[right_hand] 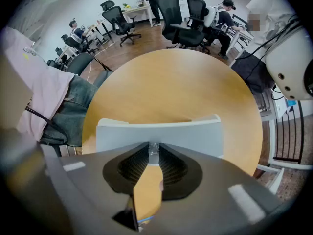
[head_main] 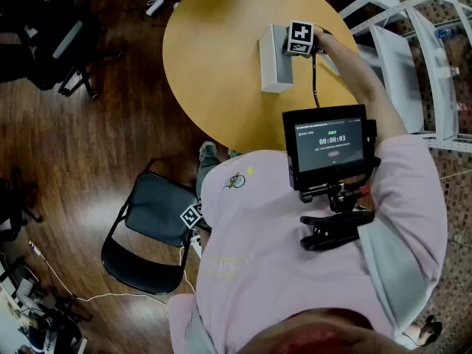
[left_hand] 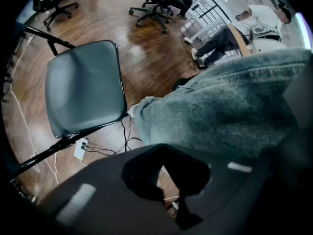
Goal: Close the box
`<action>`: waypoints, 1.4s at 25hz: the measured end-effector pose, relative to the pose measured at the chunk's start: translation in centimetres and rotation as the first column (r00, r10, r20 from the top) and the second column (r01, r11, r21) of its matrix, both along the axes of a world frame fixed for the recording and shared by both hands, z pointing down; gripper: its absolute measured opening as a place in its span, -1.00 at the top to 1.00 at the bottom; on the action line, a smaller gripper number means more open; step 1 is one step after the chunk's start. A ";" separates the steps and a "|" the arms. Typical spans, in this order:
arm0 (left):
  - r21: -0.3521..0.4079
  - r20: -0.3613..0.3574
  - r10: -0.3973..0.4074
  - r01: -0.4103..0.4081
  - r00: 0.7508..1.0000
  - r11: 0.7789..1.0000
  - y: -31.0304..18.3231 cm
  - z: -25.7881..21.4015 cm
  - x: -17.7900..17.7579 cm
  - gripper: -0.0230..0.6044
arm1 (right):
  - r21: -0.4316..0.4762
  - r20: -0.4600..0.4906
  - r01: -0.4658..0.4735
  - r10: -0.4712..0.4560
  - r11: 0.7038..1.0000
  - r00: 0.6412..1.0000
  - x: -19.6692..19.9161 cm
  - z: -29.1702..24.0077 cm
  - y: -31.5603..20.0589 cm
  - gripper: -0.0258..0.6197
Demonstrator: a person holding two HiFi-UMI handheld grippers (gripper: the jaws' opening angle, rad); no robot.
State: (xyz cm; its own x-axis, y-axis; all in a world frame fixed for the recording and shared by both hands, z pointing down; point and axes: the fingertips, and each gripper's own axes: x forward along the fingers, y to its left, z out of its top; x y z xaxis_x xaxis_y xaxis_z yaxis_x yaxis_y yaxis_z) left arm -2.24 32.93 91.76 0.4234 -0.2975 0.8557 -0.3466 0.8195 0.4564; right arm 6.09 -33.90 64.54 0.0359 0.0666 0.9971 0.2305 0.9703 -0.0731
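The closing looks barely begun. The white box (right_hand: 195, 133) stands on the round wooden table (head_main: 214, 65), toward its far right side, and the wide pale panel facing the right gripper (right_hand: 153, 150) has upturned corners. It reads as a flap or lid not yet folded down, though no view shows the box's top clearly. By that reading, the whole fold-and-press is still to do.

The right gripper sits just in front of the box. Its jaws are drawn in until the tips meet, right against the lower middle of that panel. Whether they nip a small tab there or merely touch cannot be told.

The left gripper (left_hand: 164, 148) is well apart from the box. It hangs by the person's side over a grey trouser leg (left_hand: 220, 111) and a black folding chair (left_hand: 83, 87), with its jaws closed up and nothing between them.
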 end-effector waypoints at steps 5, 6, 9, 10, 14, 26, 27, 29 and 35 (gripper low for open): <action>-0.006 -0.010 0.015 -0.015 1.000 1.000 0.3 1.2 1.1 0.92 | -0.004 -0.012 0.045 -0.045 0.999 0.999 -0.1 -3.2 -1.4 0.71; -0.006 -0.014 0.018 -0.018 1.000 1.000 0.2 1.3 1.2 0.92 | 0.000 -0.011 0.047 -0.047 0.999 0.999 -0.1 -4.0 -1.8 0.71; 0.000 -0.031 0.022 -0.022 0.999 1.000 -0.6 1.3 1.5 0.92 | 0.001 -0.018 0.048 -0.048 0.999 0.999 -0.2 -6.3 -2.8 0.71; 0.002 -0.032 0.025 -0.025 0.999 1.000 -0.9 1.4 1.5 0.92 | 0.003 -0.023 0.056 -0.056 0.998 0.998 -0.2 -7.0 -3.1 0.71; 0.015 -0.027 0.038 -0.037 0.999 0.999 -1.7 1.9 1.0 0.92 | 0.040 -0.017 0.074 -0.073 0.996 0.997 -0.5 -9.4 -4.4 0.70; 0.011 -0.016 0.070 -0.069 0.997 0.998 -1.1 1.5 0.0 0.92 | 0.133 -0.030 0.060 -0.057 0.989 0.998 1.8 -16.3 -6.0 0.70; 0.010 -0.015 0.073 -0.073 0.997 0.997 -1.0 1.2 0.3 0.92 | 0.134 -0.034 0.056 -0.052 0.989 0.998 2.5 -17.5 -6.2 0.70; 0.009 -0.017 0.085 -0.085 0.996 0.996 -0.8 0.6 0.6 0.92 | 0.124 -0.050 0.044 -0.038 0.991 0.998 3.6 -19.7 -6.5 0.70; 0.013 -0.010 0.090 -0.090 0.996 0.996 -0.8 1.3 0.3 0.92 | 0.189 -0.034 -0.022 0.029 0.982 0.999 4.7 -26.8 -6.9 0.70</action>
State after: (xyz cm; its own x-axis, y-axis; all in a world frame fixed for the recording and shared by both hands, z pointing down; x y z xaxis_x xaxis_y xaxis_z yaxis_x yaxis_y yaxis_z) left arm -1.97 32.09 93.10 0.4580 -0.2683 0.8475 -0.4138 0.7795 0.4704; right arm 10.79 -40.76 37.74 0.0730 -0.1208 0.9900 0.2062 0.9730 0.1035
